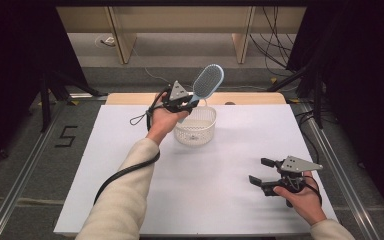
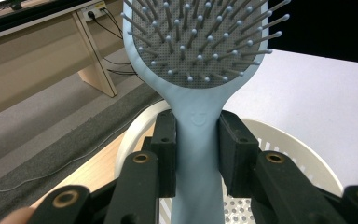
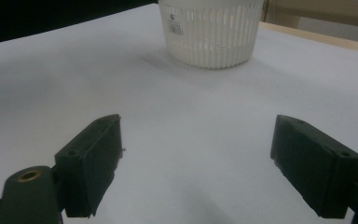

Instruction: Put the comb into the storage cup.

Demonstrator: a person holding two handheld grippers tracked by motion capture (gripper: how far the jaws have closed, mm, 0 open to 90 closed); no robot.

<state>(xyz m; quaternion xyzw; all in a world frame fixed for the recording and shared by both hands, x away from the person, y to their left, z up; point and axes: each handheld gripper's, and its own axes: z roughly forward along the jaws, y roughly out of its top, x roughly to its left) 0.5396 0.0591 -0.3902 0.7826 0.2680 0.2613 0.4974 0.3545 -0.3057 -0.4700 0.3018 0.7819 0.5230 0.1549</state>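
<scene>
Pale blue plastic paddle hairbrush (image 1: pixel 207 82) with grey bristle pad is held in the air above the far middle of the tabletop (image 1: pixel 220 165), head tilted up and away toward the far edge, handle pointing down. It hangs right over the near-left rim of the round white slotted plastic basket (image 1: pixel 196 125), probably so the handle can drop straight in. Left gripper (image 1: pixel 182 102) is clamped on the handle just below the neck; left gripper view shows both black pads pressed against its sides, bristles facing the camera, basket rim directly beneath. Low grip keeps the wide head clear of the jaws and lets the brush stand upright. Basket sits near the far edge, centre, apparently empty as far as visible. Right gripper (image 1: pixel 260 172) rests low near the near right corner, well apart from the basket, jaws spread wide with nothing between them; looks parked to stay out of the way.
</scene>
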